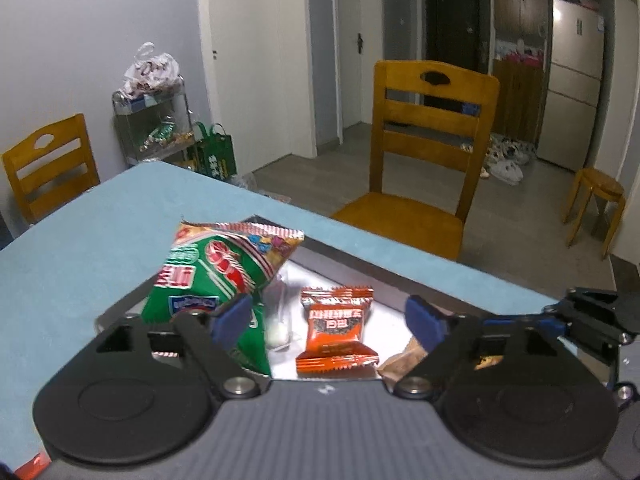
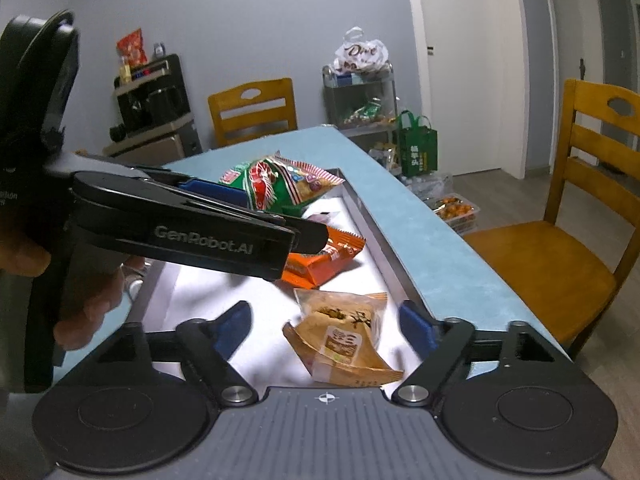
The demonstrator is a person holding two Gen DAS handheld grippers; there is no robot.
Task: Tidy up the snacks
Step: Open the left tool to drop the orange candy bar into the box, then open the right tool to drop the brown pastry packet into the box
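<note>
A shallow grey box (image 2: pixel 370 226) with a white floor sits on the blue table. In it lie a green snack bag (image 1: pixel 212 276), an orange packet (image 1: pixel 338 330) and a tan pastry packet (image 2: pixel 344 340). My left gripper (image 1: pixel 328 320) is open over the box, with the orange packet between its blue fingers and the green bag under its left finger. My right gripper (image 2: pixel 324 326) is open low over the tan packet. In the right wrist view the left gripper (image 2: pixel 256 216) reaches in from the left above the green bag (image 2: pixel 280 186) and the orange packet (image 2: pixel 320 264).
The blue table (image 1: pixel 80 240) ends just beyond the box. A wooden chair (image 1: pixel 424 152) stands beyond that edge and another (image 2: pixel 252 110) at the far end. A wire cart with bags (image 2: pixel 360 92) and a green bag (image 2: pixel 416 142) stand by the wall.
</note>
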